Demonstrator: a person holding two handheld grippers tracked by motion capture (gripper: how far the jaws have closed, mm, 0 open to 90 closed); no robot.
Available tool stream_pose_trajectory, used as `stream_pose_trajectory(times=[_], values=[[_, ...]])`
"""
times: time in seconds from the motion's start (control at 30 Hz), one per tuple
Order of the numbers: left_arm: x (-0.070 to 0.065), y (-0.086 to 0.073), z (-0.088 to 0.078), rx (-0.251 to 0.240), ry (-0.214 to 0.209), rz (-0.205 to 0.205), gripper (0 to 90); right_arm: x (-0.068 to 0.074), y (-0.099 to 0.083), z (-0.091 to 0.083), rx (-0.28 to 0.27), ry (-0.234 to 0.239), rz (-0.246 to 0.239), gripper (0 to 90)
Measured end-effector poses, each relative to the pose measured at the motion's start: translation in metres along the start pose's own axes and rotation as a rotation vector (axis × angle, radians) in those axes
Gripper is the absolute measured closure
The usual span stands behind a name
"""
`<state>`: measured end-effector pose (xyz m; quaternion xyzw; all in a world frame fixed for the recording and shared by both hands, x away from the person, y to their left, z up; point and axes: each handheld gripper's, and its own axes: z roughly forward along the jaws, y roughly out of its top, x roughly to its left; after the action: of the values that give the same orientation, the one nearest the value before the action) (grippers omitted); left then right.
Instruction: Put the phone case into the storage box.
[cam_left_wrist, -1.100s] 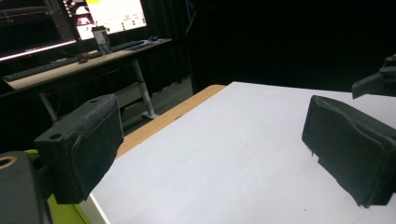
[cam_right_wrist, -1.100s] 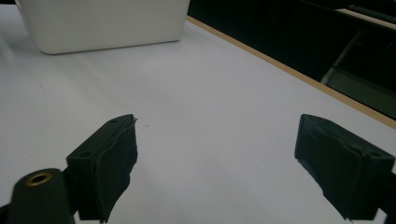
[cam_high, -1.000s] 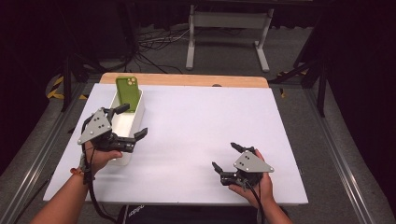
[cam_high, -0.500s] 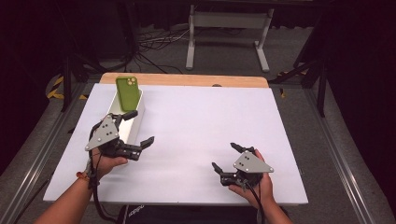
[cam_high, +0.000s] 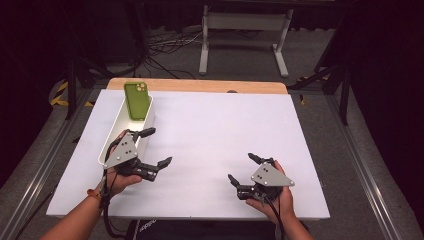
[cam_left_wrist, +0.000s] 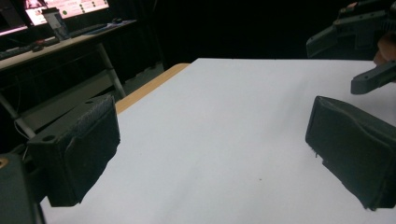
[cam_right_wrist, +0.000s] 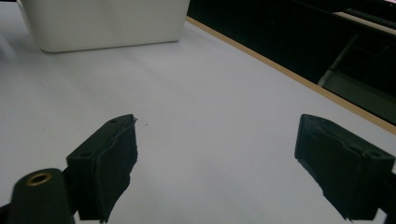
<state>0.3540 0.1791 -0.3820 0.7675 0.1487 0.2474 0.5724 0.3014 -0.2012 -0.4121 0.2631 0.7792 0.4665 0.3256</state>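
Hovering just right of the long white plastic bin (cam_high: 116, 134), the left claw (cam_high: 152, 148) is spreading its jaws wide with nothing between them. A green phone in a matte case (cam_high: 136, 99) is leaning inside the bin's far end, at the left side of the white-topped counter (cam_high: 215, 130). The right claw (cam_high: 245, 170) is sitting low over the counter's near right part, jaws apart and empty, well apart from the bin
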Motion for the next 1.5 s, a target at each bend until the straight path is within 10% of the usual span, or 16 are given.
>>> stream_pose_trajectory(times=[0.63, 1.5], values=[[-0.022, -0.017, 0.001, 0.071, -0.031, 0.014, 3.0, 0.002, 0.001, -0.001, -0.012, 0.015, -0.004, 12.1], [-0.031, -0.053, -0.005, 0.137, -0.069, -0.064, 2.3, 0.005, -0.004, 0.001, -0.014, 0.046, -0.039, 10.0]])
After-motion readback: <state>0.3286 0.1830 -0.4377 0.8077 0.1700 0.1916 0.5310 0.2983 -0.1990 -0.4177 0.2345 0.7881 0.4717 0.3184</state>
